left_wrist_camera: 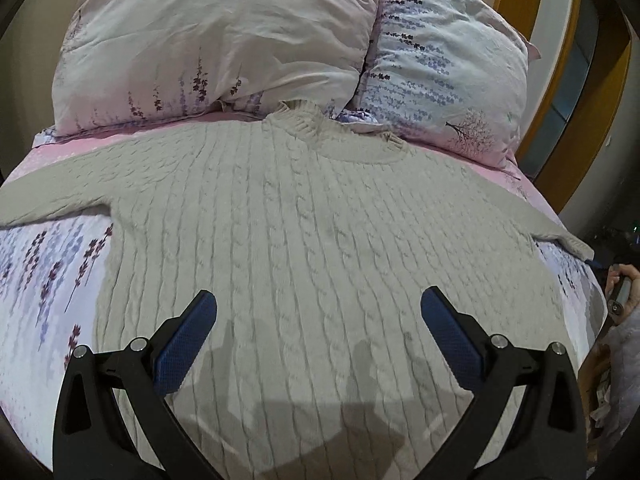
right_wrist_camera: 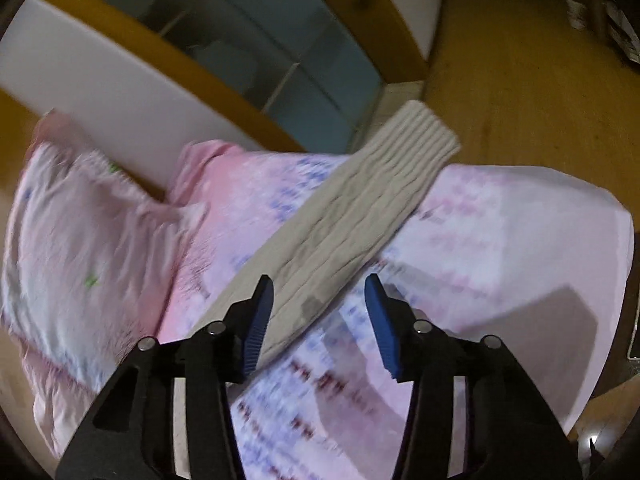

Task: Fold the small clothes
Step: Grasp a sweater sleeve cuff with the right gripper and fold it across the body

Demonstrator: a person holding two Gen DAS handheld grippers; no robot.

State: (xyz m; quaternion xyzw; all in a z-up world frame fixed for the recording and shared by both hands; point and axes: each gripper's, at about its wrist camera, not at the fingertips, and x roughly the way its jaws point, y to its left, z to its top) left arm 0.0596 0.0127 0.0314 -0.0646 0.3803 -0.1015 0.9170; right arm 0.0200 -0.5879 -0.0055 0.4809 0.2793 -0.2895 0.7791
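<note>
Lying flat across the bed (left_wrist_camera: pixel 60 264), cable-knit sweater (left_wrist_camera: pixel 320 216), collar pointing to upper centre, sleeves stretching left-right. Hovering over its hem at lower frame, left gripper (left_wrist_camera: pixel 318 336), spread wide, empty. Hanging over its sleeve (right_wrist_camera: pixel 340 208), running diagonally to upper right, right gripper (right_wrist_camera: pixel 320 312), parted, pads not touching.

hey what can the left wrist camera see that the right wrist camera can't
Only the left wrist view: the sweater's body, its collar, two pillows side by side, and the open left gripper above the knit.
Only the right wrist view: the sleeve's cuff hanging past the bed's edge, the wooden floor, and the open right gripper.
Both: the sweater, the floral sheet and the wooden frame.
</note>
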